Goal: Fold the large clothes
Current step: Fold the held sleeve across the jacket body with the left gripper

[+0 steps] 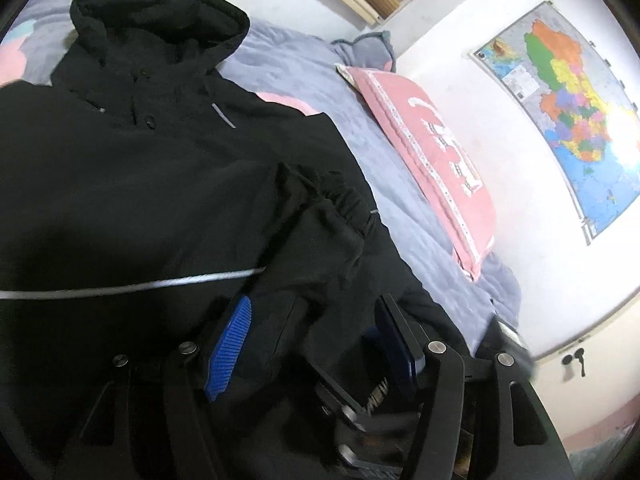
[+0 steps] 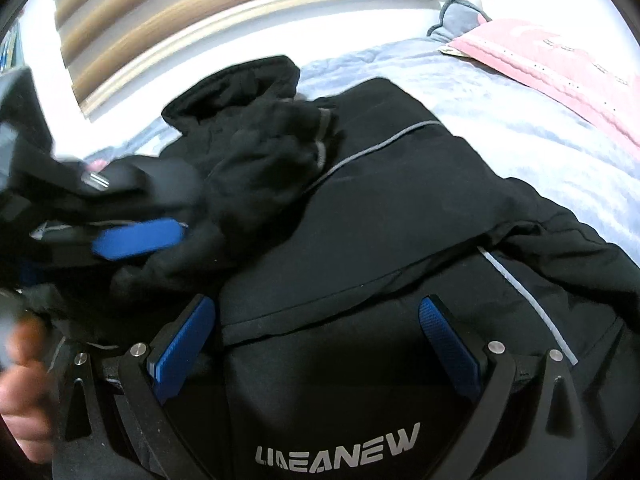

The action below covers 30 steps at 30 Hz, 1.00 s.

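Black hooded jacket (image 1: pixel 132 168) flat on bed (image 1: pixel 360 152), sleeve (image 2: pixel 272 152) folded inward; left gripper (image 1: pixel 316 344) & right gripper (image 2: pixel 316 340) both wide open, empty.

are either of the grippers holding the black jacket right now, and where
Neither. The left gripper and right gripper both stand open over the black jacket, gripping no fabric.

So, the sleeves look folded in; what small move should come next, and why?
Probably close the right hand-held gripper on the hem of the black hooded jacket to fold it toward the hood. Both hand-held grippers are open and empty, the left hand-held gripper too, and a sleeve cuff already lies across the jacket's front.
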Tool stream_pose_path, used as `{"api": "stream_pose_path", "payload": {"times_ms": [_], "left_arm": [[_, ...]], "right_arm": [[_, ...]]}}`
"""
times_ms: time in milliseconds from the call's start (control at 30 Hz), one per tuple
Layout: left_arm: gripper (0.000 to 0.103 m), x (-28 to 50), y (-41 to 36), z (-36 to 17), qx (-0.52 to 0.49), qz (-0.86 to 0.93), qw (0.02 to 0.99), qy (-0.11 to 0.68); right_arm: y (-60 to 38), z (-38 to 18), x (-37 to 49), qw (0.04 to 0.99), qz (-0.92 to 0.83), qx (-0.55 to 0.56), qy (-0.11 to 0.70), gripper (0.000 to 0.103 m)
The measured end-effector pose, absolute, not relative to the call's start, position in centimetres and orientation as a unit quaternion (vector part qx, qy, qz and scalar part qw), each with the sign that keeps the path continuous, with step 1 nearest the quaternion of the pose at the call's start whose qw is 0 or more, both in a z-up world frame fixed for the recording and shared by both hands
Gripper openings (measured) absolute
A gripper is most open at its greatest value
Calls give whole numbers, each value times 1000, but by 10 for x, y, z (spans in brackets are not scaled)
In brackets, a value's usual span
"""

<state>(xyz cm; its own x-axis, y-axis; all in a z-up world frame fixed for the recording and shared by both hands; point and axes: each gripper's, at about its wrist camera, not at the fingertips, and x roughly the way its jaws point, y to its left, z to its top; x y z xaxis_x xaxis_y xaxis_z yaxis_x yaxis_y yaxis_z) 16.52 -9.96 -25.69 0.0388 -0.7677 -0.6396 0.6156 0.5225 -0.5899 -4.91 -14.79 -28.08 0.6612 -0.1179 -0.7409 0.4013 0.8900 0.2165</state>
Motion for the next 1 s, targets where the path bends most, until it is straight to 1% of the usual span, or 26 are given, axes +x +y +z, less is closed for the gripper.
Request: {"api": "stream_pose_path", "payload": {"times_ms": [67, 167, 200, 300, 367, 467, 533, 567, 600, 633, 667, 700, 767, 900, 967, 1000], "left_arm": [[66, 164, -85, -241, -76, -460, 730, 499], [66, 164, -52, -222, -113, -432, 739, 505], [66, 164, -45, -217, -120, -422, 743, 505], [66, 166, -10, -207, -139, -373, 767, 503], [65, 167, 10, -203, -155, -345, 775, 506], [65, 170, 29, -201, -162, -316, 784, 510], [65, 177, 30, -200, -140, -288, 802, 504], [65, 178, 34, -198, -129, -275, 810, 501], [65, 181, 35, -197, -118, -260, 818, 499], [65, 185, 35, -199, -104, -244, 824, 501], [65, 189, 36, -200, -94, -231, 828, 502], [65, 192, 39, -202, -87, -219, 831, 503], [65, 198, 41, -206, -78, -205, 835, 504], [65, 201, 39, -212, -73, -215, 827, 515], [65, 202, 27, -219, -71, -232, 820, 518], [65, 202, 20, -225, -67, -241, 816, 521]], "right_arm": [[-147, -279, -45, 887, -144, 177, 401, 102], [-150, -272, -36, 865, -127, 171, 454, 102], [-154, -265, -38, 861, -125, 176, 461, 102], [-175, -229, -44, 867, -110, 212, 437, 102], [-189, -216, -32, 864, -98, 231, 436, 103], [-207, -214, 1, 851, -72, 264, 449, 103], [-216, -226, 24, 832, -77, 281, 472, 102], [-220, -235, 34, 820, -72, 296, 485, 94], [-223, -247, 45, 804, -51, 319, 499, 72], [-221, -256, 55, 791, -31, 331, 513, 56], [-219, -260, 60, 783, -16, 340, 522, 36], [-219, -257, 59, 786, -8, 341, 516, 33], [-221, -228, 55, 811, 13, 329, 483, 29], [-242, -161, 45, 861, -14, 269, 432, 28], [-256, -145, 47, 873, -34, 242, 423, 28], [-261, -147, 48, 872, -41, 233, 428, 28]]}}
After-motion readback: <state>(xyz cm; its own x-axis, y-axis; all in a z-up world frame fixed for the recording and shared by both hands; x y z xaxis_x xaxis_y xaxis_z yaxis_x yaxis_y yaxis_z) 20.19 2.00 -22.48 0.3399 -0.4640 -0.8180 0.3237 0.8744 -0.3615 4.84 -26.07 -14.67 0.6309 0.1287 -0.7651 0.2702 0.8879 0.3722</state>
